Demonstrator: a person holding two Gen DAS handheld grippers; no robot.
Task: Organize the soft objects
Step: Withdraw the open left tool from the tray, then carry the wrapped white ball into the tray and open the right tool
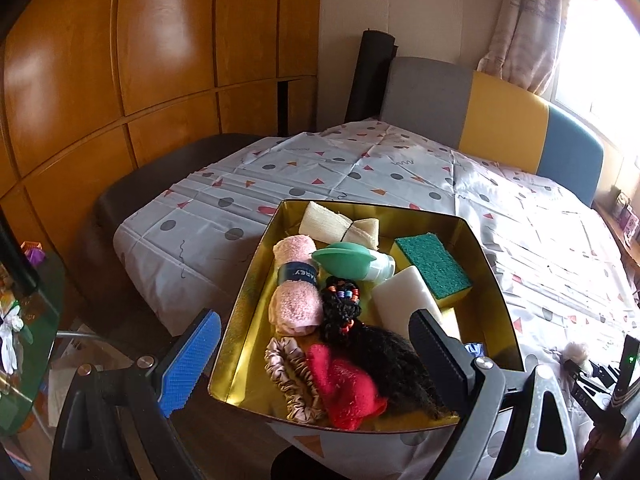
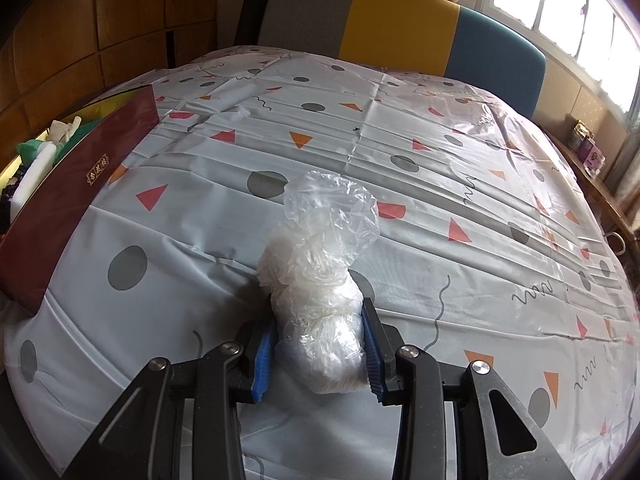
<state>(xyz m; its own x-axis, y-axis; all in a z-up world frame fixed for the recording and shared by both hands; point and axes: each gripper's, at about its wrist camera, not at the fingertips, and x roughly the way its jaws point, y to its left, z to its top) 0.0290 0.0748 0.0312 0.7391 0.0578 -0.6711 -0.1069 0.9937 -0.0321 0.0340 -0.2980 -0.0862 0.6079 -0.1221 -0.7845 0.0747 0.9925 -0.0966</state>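
Observation:
A gold-lined tin box [image 1: 496, 280] sits on the patterned tablecloth [image 1: 320, 168]. It holds a pink rolled towel [image 1: 296, 280], a green-and-yellow sponge [image 1: 434, 266], a white foam block [image 1: 404, 300], a black hair piece [image 1: 384, 352], a red cloth [image 1: 344, 384] and a satin scrunchie [image 1: 286, 376]. My left gripper [image 1: 316, 360] hangs open over the box's near corner, nothing between its blue pads. In the right wrist view, my right gripper [image 2: 318, 336] is shut on a crumpled clear plastic bag [image 2: 320, 272] resting on the cloth [image 2: 440, 160]. The box's dark red wall [image 2: 80, 184] stands at the left.
A wooden wardrobe [image 1: 140, 60] lines the left wall. A grey, yellow and blue headboard [image 1: 500, 120] backs the table, with a window [image 2: 560, 8] behind. A glass side table [image 1: 24, 320] with clutter stands at the near left. Small boxes [image 2: 588, 148] sit on a shelf at the right.

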